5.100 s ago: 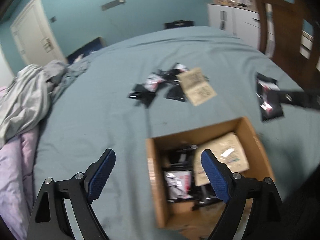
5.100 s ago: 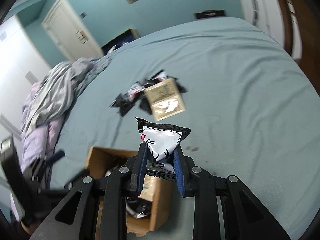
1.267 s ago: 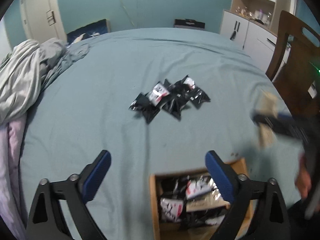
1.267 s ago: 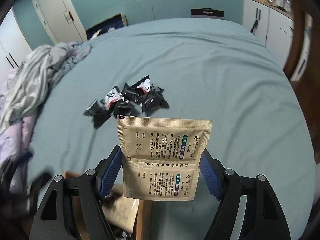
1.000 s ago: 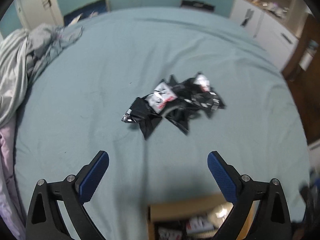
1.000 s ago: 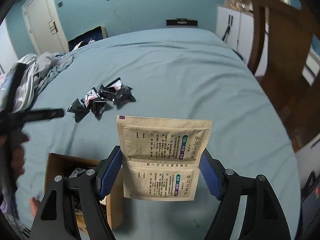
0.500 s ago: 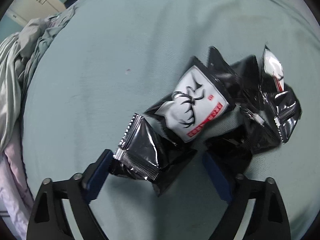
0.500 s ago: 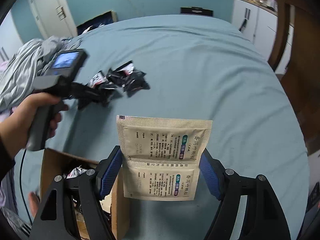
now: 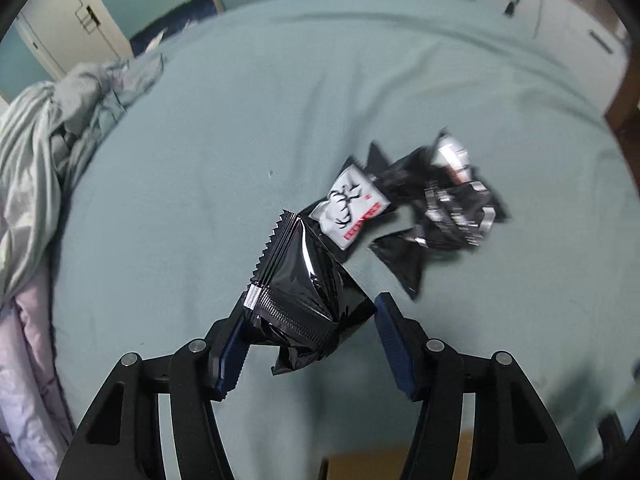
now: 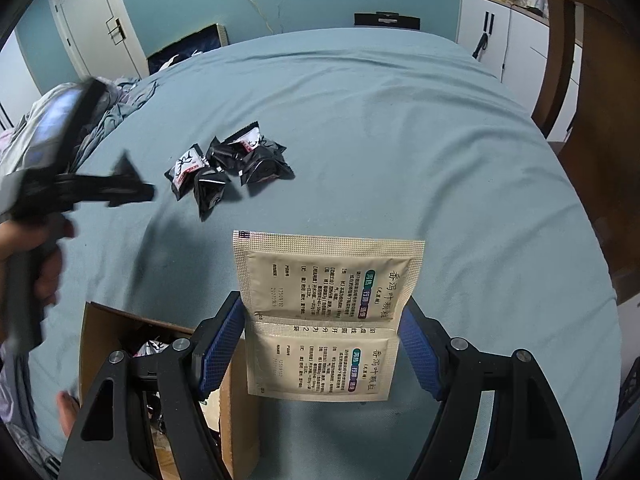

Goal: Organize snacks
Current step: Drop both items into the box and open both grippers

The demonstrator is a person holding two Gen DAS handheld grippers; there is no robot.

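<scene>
My left gripper (image 9: 310, 334) is shut on a black snack packet (image 9: 306, 280) and holds it above the teal bed (image 9: 240, 120). Beyond it lies a pile of black and white snack packets (image 9: 420, 208). My right gripper (image 10: 322, 342) is shut on a tan double sachet (image 10: 324, 312), held upright above the bed beside the cardboard box (image 10: 104, 328). The same pile (image 10: 228, 164) shows in the right wrist view, with the left gripper (image 10: 100, 190) blurred at the left. The box holds several packets.
Crumpled grey and pink bedding (image 9: 36, 160) lies at the bed's left side. A white cabinet (image 10: 504, 36) and a wooden chair (image 10: 592, 80) stand at the right. A white door (image 10: 92, 28) is at the back left. The box's edge (image 9: 400, 464) shows below the left gripper.
My left gripper has closed on a black packet from the pile and lifted it back off the bed. My right gripper still holds the tan sachet, nearly unmoved.
</scene>
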